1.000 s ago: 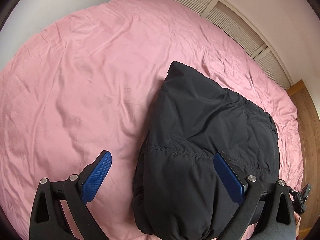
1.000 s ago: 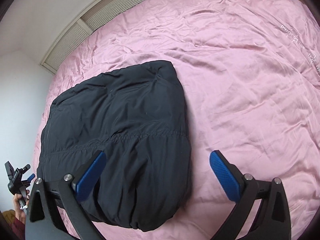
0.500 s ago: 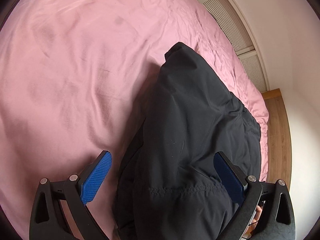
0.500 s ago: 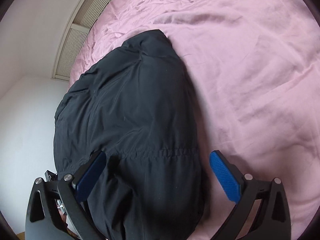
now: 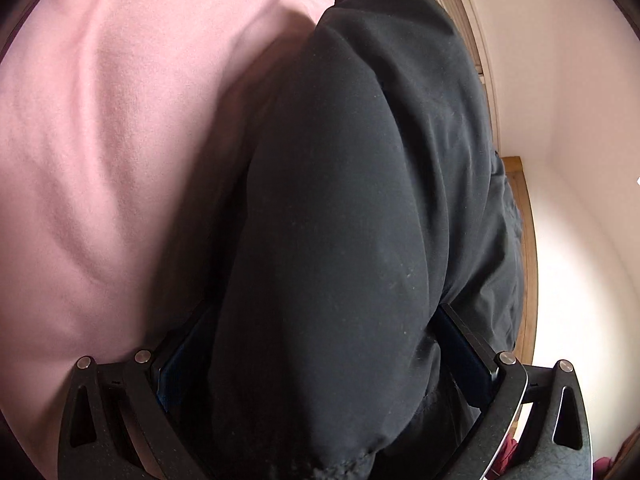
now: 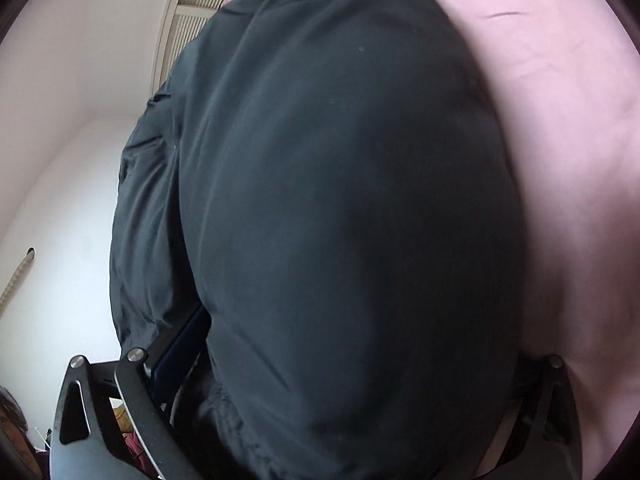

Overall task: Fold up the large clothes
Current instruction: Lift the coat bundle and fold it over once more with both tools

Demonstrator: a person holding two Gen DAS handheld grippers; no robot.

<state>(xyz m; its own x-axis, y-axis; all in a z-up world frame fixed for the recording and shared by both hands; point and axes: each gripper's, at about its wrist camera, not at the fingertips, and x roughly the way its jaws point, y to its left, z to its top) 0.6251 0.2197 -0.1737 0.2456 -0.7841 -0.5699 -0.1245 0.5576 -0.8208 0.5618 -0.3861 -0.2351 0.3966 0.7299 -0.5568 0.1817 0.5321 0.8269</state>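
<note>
Now, left claw [image 5: 320, 364]: spread wide, jaws astride the near end of the black padded jacket [image 5: 360, 200], not yet pinching.
Jacket: bundled on the pink bed [image 5: 100, 160].
Right claw [image 6: 344, 364]: equally wide, pushed in low.
Advice: close both together, gathering every layer.

Pretty plain bedroom. The bed [image 5: 120, 160] has a pink sheet [image 6: 568, 140] with soft creases, and its wooden frame [image 5: 524, 208] shows along one edge. White walls [image 5: 580, 120] all round, lit bright and even. A slatted, louvred panel [image 6: 192, 12] in a pale frame runs along the wall past the bed. Some blurry reddish clutter [image 5: 508, 452] sits low down.
</note>
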